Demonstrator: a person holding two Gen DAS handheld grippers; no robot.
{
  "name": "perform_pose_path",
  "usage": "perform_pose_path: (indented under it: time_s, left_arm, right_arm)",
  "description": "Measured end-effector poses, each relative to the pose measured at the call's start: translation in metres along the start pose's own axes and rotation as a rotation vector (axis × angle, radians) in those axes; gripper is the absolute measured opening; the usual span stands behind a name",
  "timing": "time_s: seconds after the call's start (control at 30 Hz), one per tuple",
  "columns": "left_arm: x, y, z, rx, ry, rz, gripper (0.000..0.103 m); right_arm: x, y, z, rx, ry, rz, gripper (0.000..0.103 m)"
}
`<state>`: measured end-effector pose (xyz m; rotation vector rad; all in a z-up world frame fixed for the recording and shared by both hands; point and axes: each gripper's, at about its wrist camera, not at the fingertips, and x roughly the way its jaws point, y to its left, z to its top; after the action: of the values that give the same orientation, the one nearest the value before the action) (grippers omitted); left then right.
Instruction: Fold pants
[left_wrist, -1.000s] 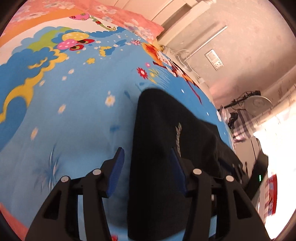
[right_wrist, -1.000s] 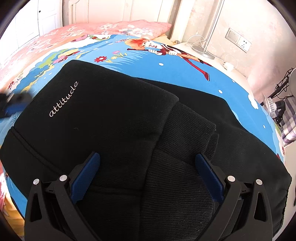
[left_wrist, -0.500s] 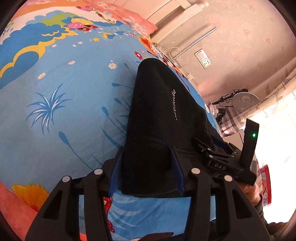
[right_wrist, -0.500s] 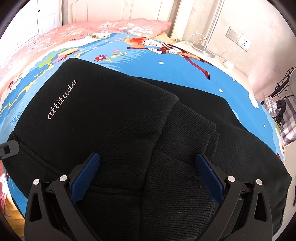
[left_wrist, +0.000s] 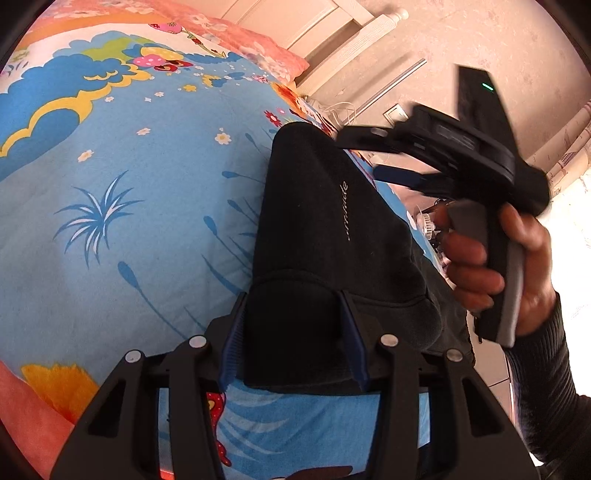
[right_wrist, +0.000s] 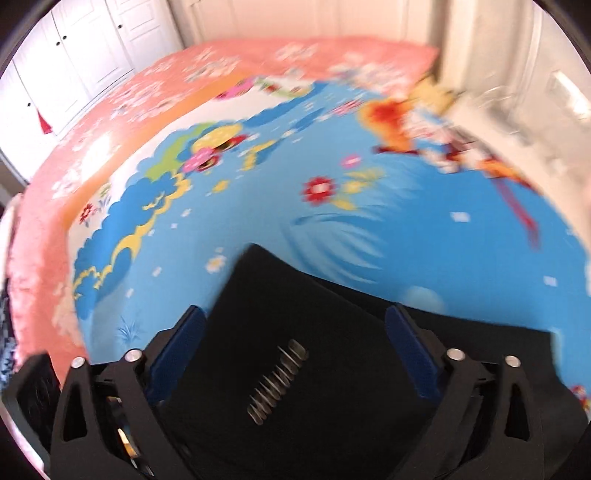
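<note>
- Lying already folded into a compact black stack, the pants (left_wrist: 325, 229) sit on the cartoon-printed bedspread (left_wrist: 110, 184), toward its near edge and its right side as the left wrist view shows it; the script lettering (left_wrist: 345, 206) runs along the top layer.
- The leg-over-leg fold looks done and the stack has been shortened at least once; what is left, I judge, is a last fold or a tidy-up and letting go.
- The left gripper (left_wrist: 295, 332) stands at a middling width with its blue pads against both sides of the stack's near end, so it is clamped on the pants.
- The right gripper (left_wrist: 397, 173) is held up in a hand (left_wrist: 517, 266) above the far right part of the stack; in its own blurred view the right gripper (right_wrist: 295, 354) has its pads wide apart with the pants below them and nothing pinched.
- Against the earlier frames: the left gripper has gone from hovering with its pads clear of the cloth to gripping the near end, narrowing a little.
- The right gripper was low over the ribbed cuffs and has since lifted and swung toward the far edge of the bedspread; its jaws have just been closing slightly, with only air between them.
</note>
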<state>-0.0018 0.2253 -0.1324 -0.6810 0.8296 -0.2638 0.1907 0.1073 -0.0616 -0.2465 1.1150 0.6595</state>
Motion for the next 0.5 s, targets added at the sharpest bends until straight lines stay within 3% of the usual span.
perform_pose_path:
  time_s: [0.07,0.13,0.3,0.37,0.5]
  left_arm:
    - [0.0,0.002,0.0,-0.003,-0.007,-0.01,0.047]
    - [-0.004,0.003,-0.003,-0.006,-0.014,-0.017,0.047]
    - [-0.005,-0.002,-0.007,-0.002,-0.038,0.007,0.048]
    - [-0.006,-0.006,-0.012,0.003,-0.051,0.004,0.057]
    - [-0.008,-0.023,-0.024,0.051,-0.07,0.07,0.06]
  right_arm:
    - [0.027,0.0,0.005,-0.003,0.037,-0.06,0.088]
    - [0.043,-0.007,0.003,0.026,0.05,-0.031,0.096]
    - [0.045,-0.009,-0.009,-0.012,-0.035,-0.029,0.097]
    - [0.046,-0.013,-0.01,-0.011,-0.054,-0.012,0.097]
    - [0.049,-0.012,-0.007,-0.012,-0.063,-0.015,0.097]
